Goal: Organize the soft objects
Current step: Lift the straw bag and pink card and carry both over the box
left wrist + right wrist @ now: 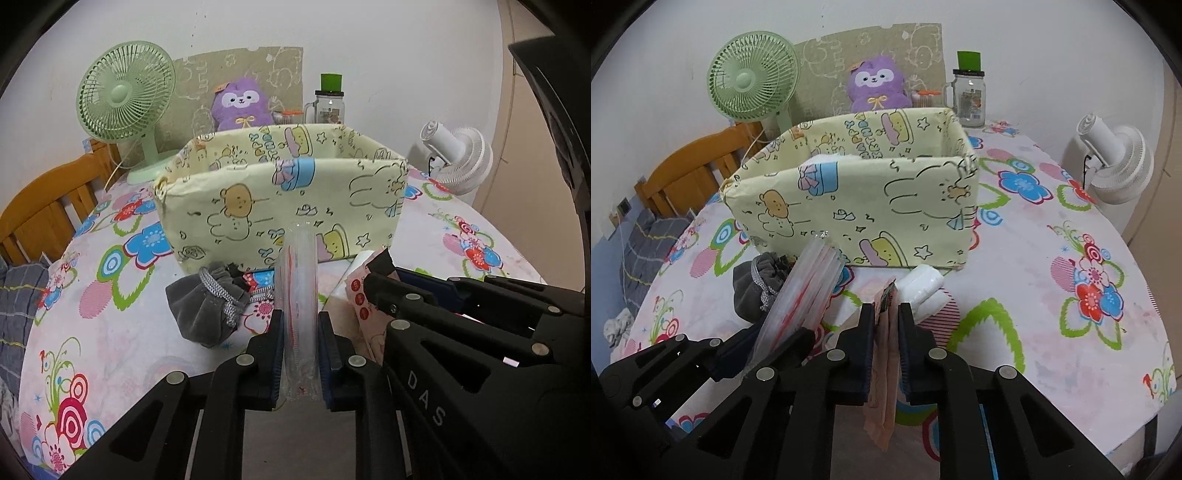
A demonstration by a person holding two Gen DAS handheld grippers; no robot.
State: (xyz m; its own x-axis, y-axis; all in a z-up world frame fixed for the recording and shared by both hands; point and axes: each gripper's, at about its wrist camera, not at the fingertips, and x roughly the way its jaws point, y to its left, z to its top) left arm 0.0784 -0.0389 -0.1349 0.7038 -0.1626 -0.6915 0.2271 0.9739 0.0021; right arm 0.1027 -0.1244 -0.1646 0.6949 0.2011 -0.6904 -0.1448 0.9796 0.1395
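Both tongs level, gripping packets

Clear glossy plastic packet, crinkled. Pink packet matt, possibly paper. Grey pouch: soft velvety cloth, silvery braided cord. Box wrapped in smooth printed paper. Tablecloth slightly sheeny. Far-left chair varnished wood.

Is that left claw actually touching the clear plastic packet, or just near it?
Touching. In the left wrist view, the left gripper has both fingers pressed against the clear plastic packet, with no gap either side.
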